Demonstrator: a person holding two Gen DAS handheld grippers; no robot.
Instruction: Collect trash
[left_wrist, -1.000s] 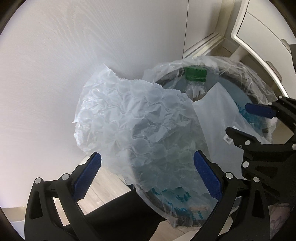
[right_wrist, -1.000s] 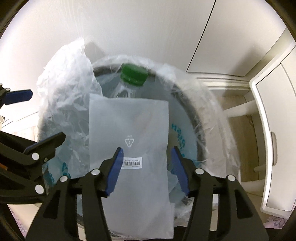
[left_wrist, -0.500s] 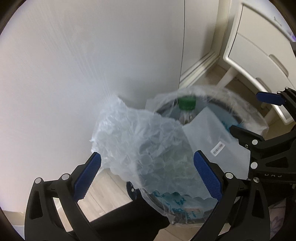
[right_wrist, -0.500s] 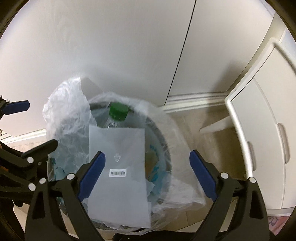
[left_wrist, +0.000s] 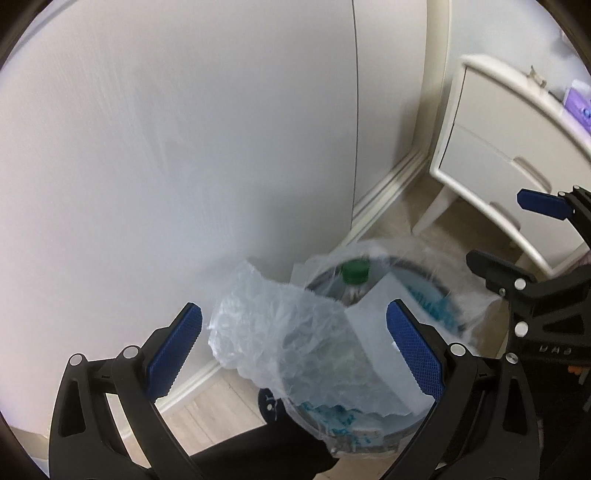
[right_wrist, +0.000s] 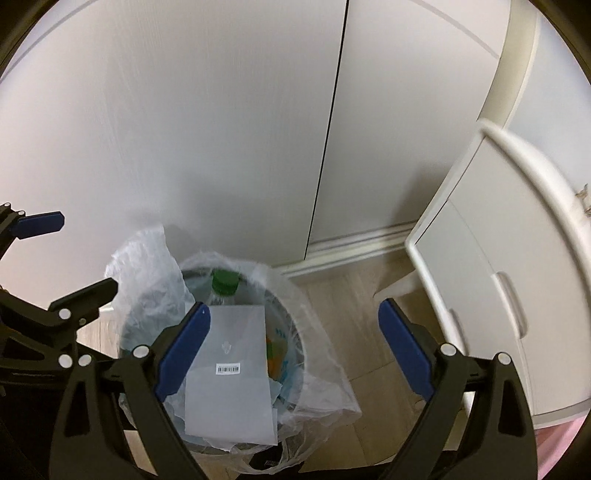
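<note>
Crinkled plastic wrap (left_wrist: 280, 332) and a flat mailer (right_wrist: 232, 373) lay loosely atop the overfull bin (right_wrist: 295, 332) beside a green-capped bottle (right_wrist: 224, 282), both the left gripper (left_wrist: 293, 350) and right gripper (right_wrist: 293, 350) gaping empty above, so either sheet could have slid to the floor (right_wrist: 343, 302).

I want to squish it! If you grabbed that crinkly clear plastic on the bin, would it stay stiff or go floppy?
Probably floppy: the crinkly clear plastic is thin, wrinkled and drapes over the trash bin's rim. It likely weighs very little, since light shows through it. It might slip from the pads, being smooth film.
</note>
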